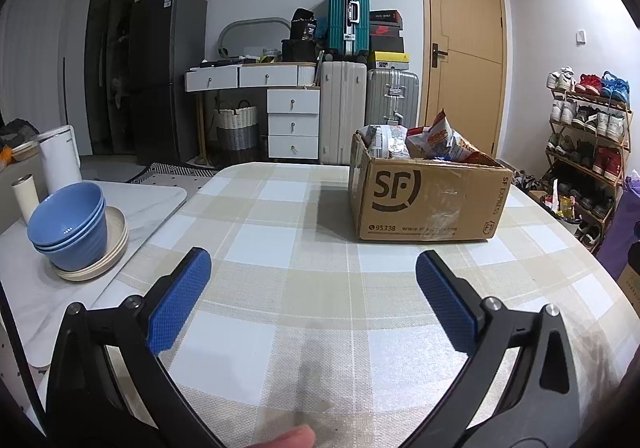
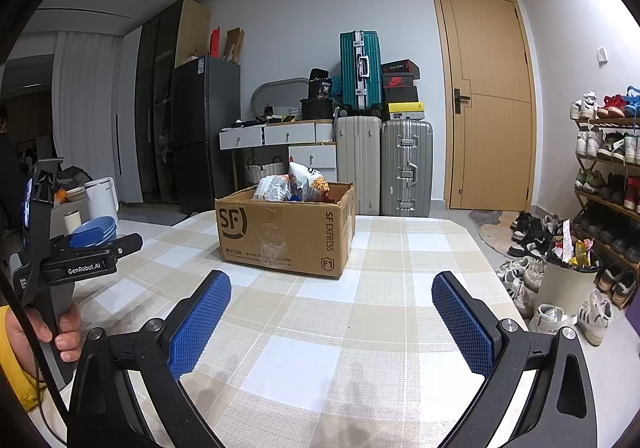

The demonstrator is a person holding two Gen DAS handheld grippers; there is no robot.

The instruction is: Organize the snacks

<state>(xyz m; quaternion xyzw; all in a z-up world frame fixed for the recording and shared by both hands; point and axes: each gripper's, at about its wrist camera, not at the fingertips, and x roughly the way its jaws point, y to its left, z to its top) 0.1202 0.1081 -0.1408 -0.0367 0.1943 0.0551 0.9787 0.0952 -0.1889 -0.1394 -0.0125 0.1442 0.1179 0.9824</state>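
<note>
A brown SF Express cardboard box (image 1: pixel 428 199) stands on the checked tablecloth, holding several snack bags (image 1: pixel 438 141). In the left wrist view it is ahead and to the right of my left gripper (image 1: pixel 313 268), which is open and empty above the cloth. In the right wrist view the box (image 2: pixel 286 234) with its snack bags (image 2: pixel 296 183) is ahead and slightly left of my right gripper (image 2: pixel 331 290), also open and empty. The left gripper also shows at the left edge of the right wrist view (image 2: pixel 86 254), held in a hand.
Stacked blue bowls (image 1: pixel 70 226) on a cream plate sit at the table's left, with a white kettle (image 1: pixel 60 157) behind. Suitcases (image 2: pixel 384 163), drawers and a door are beyond the table. A shoe rack (image 2: pixel 608 175) and a bin (image 2: pixel 570 280) stand at the right.
</note>
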